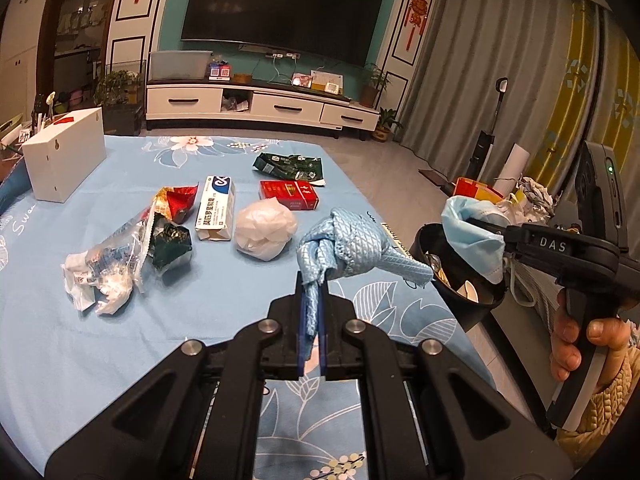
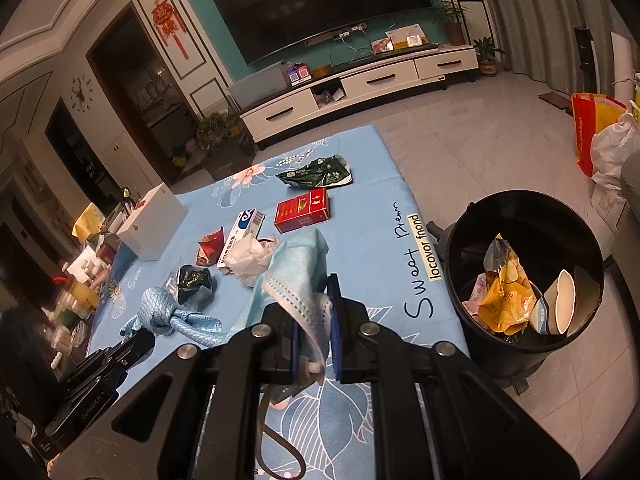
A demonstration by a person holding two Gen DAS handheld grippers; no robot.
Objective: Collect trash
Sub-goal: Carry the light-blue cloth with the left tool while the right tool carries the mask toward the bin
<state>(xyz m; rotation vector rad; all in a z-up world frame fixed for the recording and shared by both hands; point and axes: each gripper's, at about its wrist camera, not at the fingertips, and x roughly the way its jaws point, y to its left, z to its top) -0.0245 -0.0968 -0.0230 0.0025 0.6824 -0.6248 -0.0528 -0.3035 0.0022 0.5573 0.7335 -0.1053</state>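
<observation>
My left gripper [image 1: 312, 280] is shut on a knotted light-blue quilted cloth [image 1: 348, 248] and holds it above the table's right side; the cloth also shows in the right wrist view [image 2: 160, 312]. My right gripper [image 2: 314, 312] is shut on a blue face mask [image 2: 296, 272], also seen in the left wrist view [image 1: 472, 236] over the black trash bin [image 1: 476, 312]. The bin [image 2: 464, 280] stands on the floor right of the table and holds wrappers and a paper cup.
On the blue floral tablecloth [image 1: 120, 340] lie a white tissue ball [image 1: 264, 230], a red cigarette pack [image 1: 290, 194], a medicine box [image 1: 216, 208], a green wrapper [image 1: 290, 166], crumpled wrappers [image 1: 132, 248] and a white box [image 1: 64, 156]. Bags [image 2: 600, 140] stand on the floor.
</observation>
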